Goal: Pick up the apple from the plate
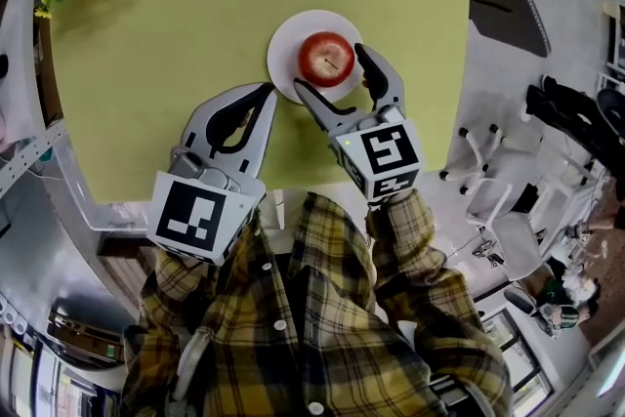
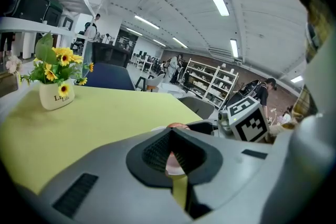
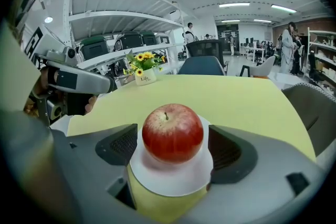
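Jaws spread wide, the right hand-held gripper (image 1: 330, 68) flanked the apple (image 1: 326, 59) on its plate (image 1: 283, 54); squeezing shut, then lifting, looked next. The left hand-held gripper (image 1: 264, 93) waited, jaws pressed together.

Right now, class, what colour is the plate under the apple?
White. The plate shows best in the right gripper view, under the red apple.
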